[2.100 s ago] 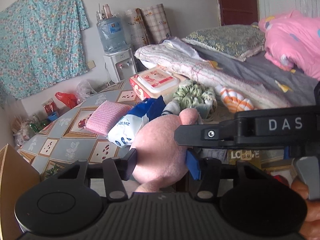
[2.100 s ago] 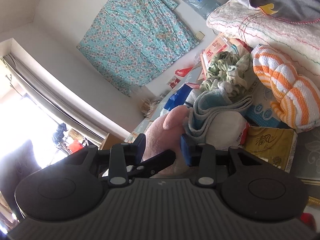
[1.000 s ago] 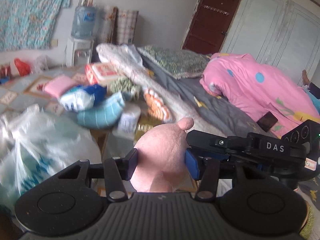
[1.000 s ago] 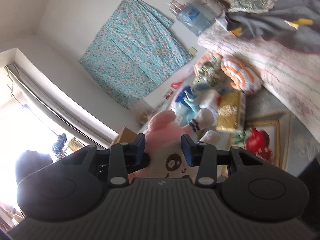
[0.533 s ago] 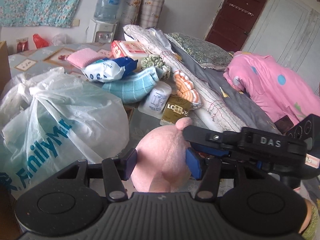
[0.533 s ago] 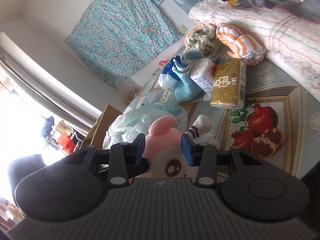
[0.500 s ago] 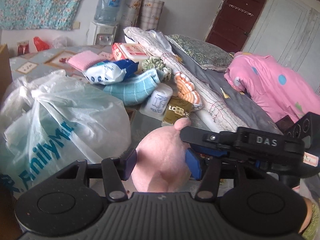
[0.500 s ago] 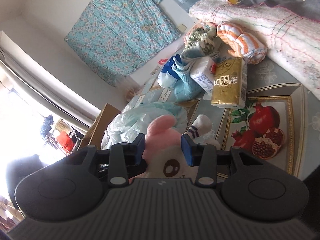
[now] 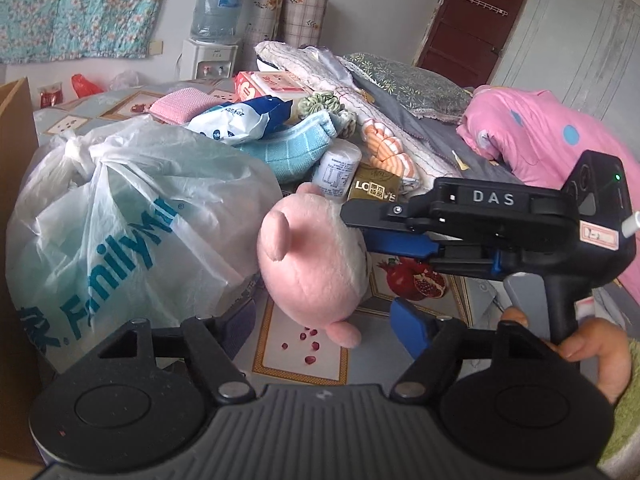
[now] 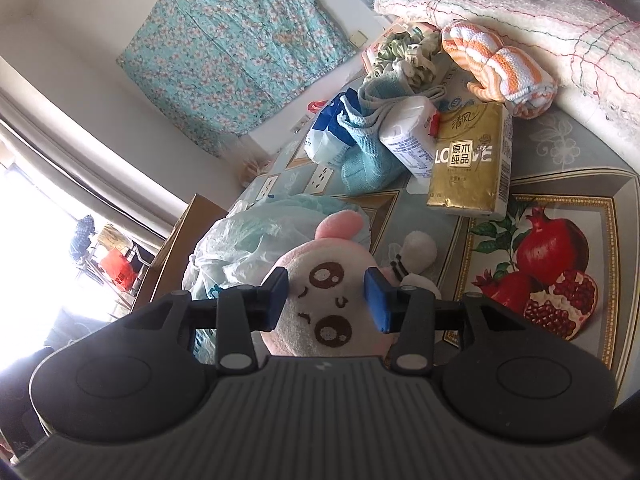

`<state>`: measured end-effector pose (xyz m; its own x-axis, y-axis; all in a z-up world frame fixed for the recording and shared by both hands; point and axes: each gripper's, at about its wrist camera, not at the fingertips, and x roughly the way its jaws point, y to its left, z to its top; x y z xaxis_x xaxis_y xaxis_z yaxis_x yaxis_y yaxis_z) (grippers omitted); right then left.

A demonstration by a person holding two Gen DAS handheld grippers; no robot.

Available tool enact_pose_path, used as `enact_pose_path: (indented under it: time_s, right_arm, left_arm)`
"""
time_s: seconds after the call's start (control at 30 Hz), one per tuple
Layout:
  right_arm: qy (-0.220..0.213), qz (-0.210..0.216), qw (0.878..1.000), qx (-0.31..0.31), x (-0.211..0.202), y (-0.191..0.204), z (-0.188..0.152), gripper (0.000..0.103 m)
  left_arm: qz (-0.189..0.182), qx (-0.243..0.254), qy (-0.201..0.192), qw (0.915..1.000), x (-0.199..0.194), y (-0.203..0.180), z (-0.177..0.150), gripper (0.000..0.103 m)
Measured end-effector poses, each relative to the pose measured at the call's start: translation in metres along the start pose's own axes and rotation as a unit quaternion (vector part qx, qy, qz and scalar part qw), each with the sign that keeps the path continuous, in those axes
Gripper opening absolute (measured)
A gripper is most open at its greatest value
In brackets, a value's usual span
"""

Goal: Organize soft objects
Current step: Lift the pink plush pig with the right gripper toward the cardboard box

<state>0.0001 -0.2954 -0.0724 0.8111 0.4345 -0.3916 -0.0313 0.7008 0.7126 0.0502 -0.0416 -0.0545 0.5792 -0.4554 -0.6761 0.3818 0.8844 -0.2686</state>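
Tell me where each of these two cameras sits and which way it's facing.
Left wrist: on the left gripper, facing table clutter and bed; shows its open fingers, the right gripper and a hand.
Right wrist: on the right gripper, rolled sideways, facing table and wall cloth; shows only its fingers.
Shared: pink plush, plastic bag, gold tissue pack.
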Motion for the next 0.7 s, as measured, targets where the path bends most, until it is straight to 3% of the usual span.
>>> enact_pose_path:
  time_s: [0.33,0.53,0.7]
  right_arm:
    - [0.007,0.013,1.0,0.02,0.007,-0.014,0.007,0.066]
    - [0.036,0.029,0.998,0.034,0.022,-0.019,0.006,0.068]
    - [0.034,0.031,0.998,0.04,0.018,-0.02,0.004,0.068]
  left_arm:
    - [0.008,-0.005,0.002,1.0,0.026,-0.003,0.009,0.07]
    - [0.037,0.0,0.001,0.9993,0.036,-0.006,0.01,0.067]
    - [0.036,0.007,-0.005,0.9993,0.035,-0.008,0.009,0.066]
